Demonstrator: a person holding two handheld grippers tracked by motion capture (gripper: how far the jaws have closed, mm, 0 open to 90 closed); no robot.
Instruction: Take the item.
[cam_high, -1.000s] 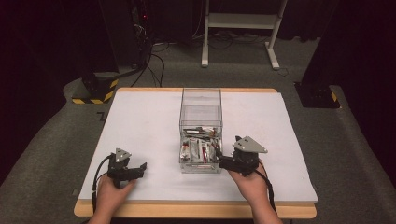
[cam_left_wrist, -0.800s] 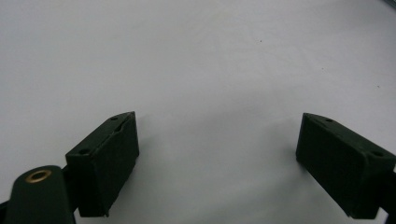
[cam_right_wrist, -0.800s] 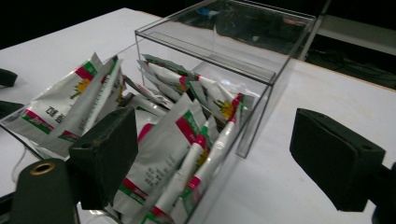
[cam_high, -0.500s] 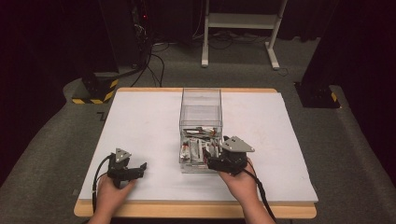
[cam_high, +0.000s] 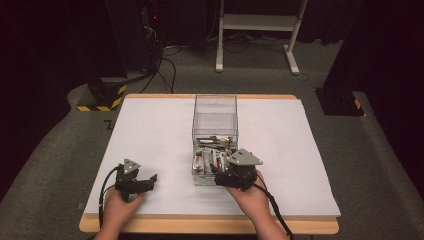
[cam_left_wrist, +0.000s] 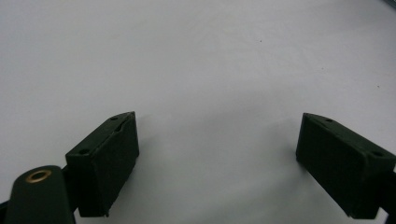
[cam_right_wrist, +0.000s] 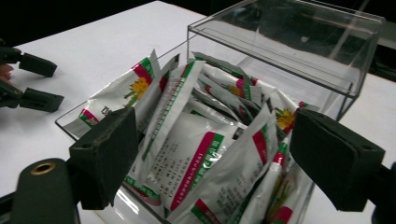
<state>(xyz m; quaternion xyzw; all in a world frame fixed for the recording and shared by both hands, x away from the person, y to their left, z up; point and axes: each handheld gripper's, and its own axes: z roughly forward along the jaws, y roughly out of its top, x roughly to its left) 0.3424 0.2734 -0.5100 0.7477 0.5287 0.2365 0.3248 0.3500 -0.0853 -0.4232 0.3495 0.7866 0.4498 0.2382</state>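
Right tool (cam_right_wrist: 212, 154), jaws wide and empty: lower over one packet (cam_right_wrist: 194, 158) in the box (cam_high: 214, 112); close squarely.

clear glossy plastic box (cam_right_wrist: 299, 51), shiny crinkly foil-like sachets (cam_right_wrist: 196, 154) inside, matt white tabletop (cam_high: 150, 130) with a wood edge at 6 o'clock, right gripper (cam_right_wrist: 215, 163) pads matt black, slightly rough

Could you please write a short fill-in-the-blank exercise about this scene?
1. The packets lie in a clear ____ box.
2. The right gripper has its jaws ____ over the packets.
3. The left gripper rests over the bare ____ table.

Missing words: plastic; open; white
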